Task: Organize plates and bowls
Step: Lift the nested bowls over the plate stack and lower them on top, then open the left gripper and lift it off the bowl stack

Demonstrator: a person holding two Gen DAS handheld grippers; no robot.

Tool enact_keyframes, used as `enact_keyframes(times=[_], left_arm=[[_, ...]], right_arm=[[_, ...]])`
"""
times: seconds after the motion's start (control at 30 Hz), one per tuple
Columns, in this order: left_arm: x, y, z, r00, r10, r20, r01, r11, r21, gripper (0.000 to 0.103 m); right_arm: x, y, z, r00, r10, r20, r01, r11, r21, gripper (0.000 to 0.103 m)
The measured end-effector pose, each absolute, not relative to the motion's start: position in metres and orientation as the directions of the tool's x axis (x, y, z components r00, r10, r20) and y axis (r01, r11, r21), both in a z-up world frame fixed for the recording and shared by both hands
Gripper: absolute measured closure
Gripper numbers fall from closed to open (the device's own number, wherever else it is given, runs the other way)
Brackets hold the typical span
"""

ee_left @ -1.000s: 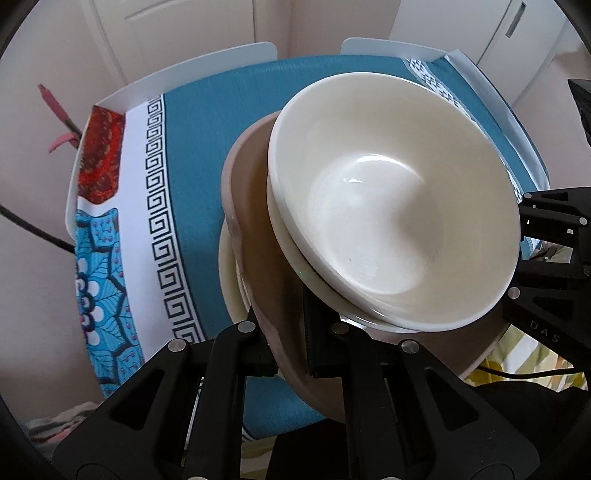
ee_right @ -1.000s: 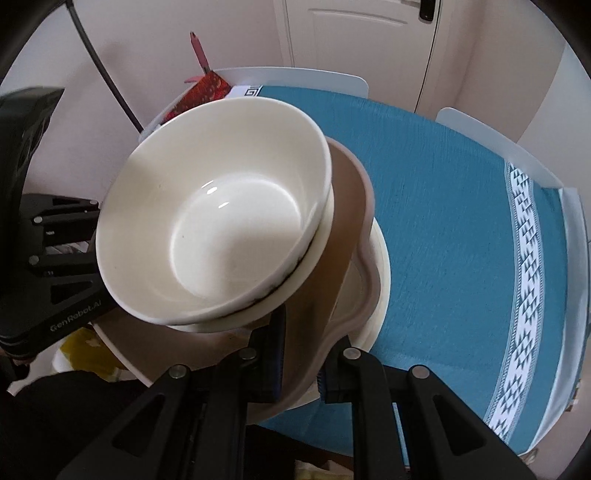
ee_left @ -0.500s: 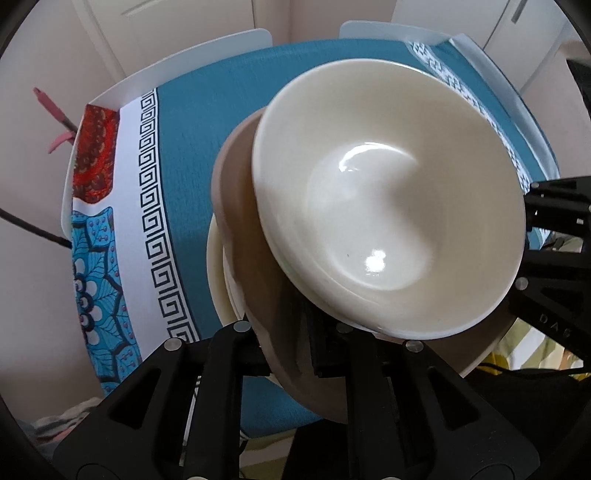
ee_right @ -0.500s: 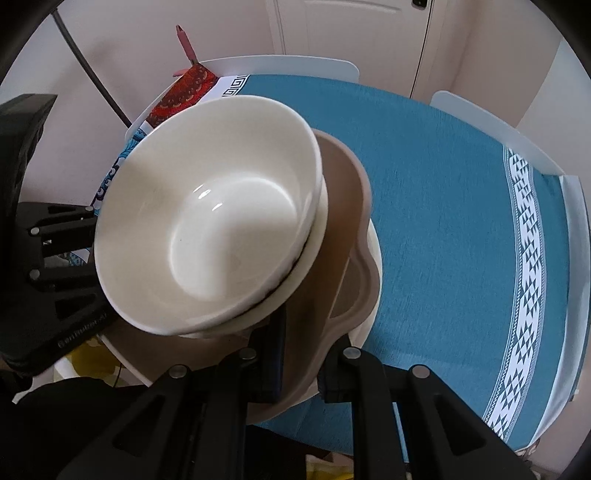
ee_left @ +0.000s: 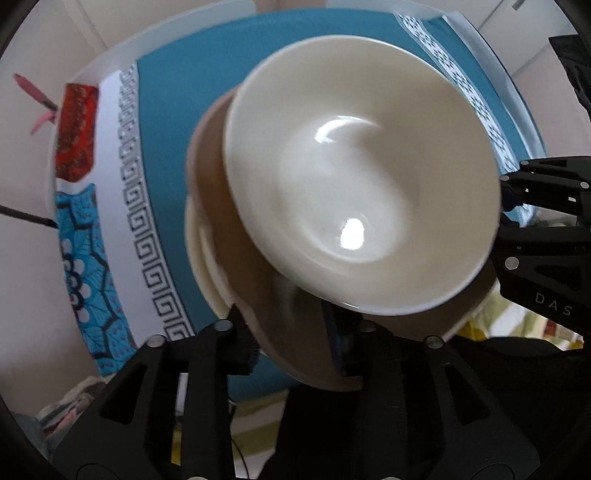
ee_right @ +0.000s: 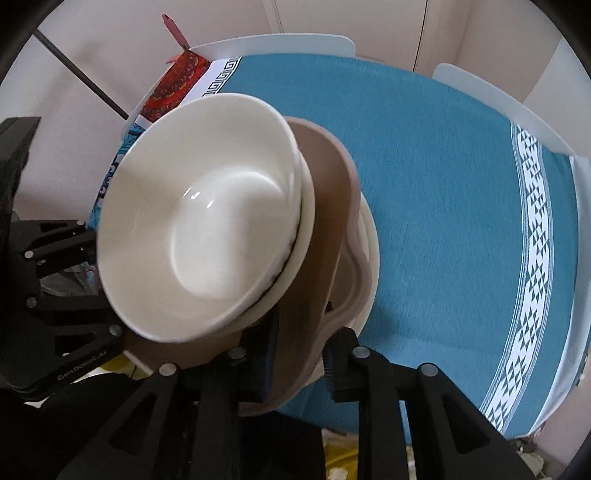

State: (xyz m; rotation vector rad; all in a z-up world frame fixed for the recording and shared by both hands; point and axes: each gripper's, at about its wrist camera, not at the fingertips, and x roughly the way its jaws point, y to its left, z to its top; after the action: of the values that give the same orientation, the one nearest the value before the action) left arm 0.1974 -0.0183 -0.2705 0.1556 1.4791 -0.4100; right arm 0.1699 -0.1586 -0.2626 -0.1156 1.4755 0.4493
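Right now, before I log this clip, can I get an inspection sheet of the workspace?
Surface: table under teal tablecloth, patterned borders.
Job's things: two nested cream bowls on tan plate, over cream plate, one stack.
Clutter: pink object beyond far corner.
Grippers: left gripper and right gripper straddle the tan plate's rim; jaws have just been opening, pads off it.
Cables: dark line against wall, cable or rod unclear.
Surroundings: white chair backs, pale doors.

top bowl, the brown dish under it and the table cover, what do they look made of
Top bowl: likely glazed ceramic or porcelain, cream and glossy, with sharp light glints inside.
Brown dish: matte taupe with a wavy rim and no glints, perhaps plastic, melamine or matte stoneware; hard to tell.
Table cover: woven fabric, teal, with visible weave and printed white borders.
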Motion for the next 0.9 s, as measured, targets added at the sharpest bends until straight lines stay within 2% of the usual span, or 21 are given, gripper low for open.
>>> enact_keyframes(times=[0.07, 0.1, 0.17, 0.3, 0.37, 0.7, 0.83, 0.9], left_arm=[[0.198, -0.02, -0.268, 0.01, -0.206, -0.979, 0.358, 0.914, -0.189, 0.05], [0.198, -0.021, -0.265, 0.005, -0.217, -0.976, 0.358, 0.912, -0.201, 0.044], [0.198, -0.023, -0.26, 0.003, -0.224, -0.975, 0.366, 0.907, -0.207, 0.022], [0.198, -0.018, -0.251, 0.001, -0.226, -0.974, 0.365, 0.907, -0.21, 0.022], [0.196, -0.012, -0.248, -0.004, -0.237, -0.972, 0.345, 0.912, -0.223, 0.022], [0.164, 0.009, -0.218, 0.061, -0.267, -0.962, 0.3, 0.924, -0.237, 0.022], [0.148, 0.016, -0.19, 0.158, -0.291, -0.944, 0.257, 0.935, -0.245, 0.022], [0.14, 0.019, -0.159, 0.266, -0.296, -0.918, 0.237, 0.943, -0.235, 0.022]], right_arm=[[0.17, -0.157, -0.261, 0.01, 0.22, -0.976, -0.358, 0.912, 0.202, 0.08], [0.17, -0.156, -0.26, 0.006, 0.217, -0.976, -0.359, 0.911, 0.201, 0.078], [0.168, -0.154, -0.257, 0.0, 0.213, -0.977, -0.364, 0.91, 0.199, 0.074], [0.168, -0.157, -0.25, 0.004, 0.211, -0.977, -0.355, 0.914, 0.196, 0.054], [0.167, -0.161, -0.248, 0.005, 0.217, -0.976, -0.335, 0.92, 0.203, 0.051], [0.139, -0.187, -0.211, 0.102, 0.249, -0.963, -0.29, 0.934, 0.211, 0.05], [0.123, -0.198, -0.184, 0.196, 0.274, -0.942, -0.267, 0.939, 0.218, 0.05], [0.114, -0.203, -0.16, 0.273, 0.278, -0.921, -0.263, 0.942, 0.207, 0.05]])
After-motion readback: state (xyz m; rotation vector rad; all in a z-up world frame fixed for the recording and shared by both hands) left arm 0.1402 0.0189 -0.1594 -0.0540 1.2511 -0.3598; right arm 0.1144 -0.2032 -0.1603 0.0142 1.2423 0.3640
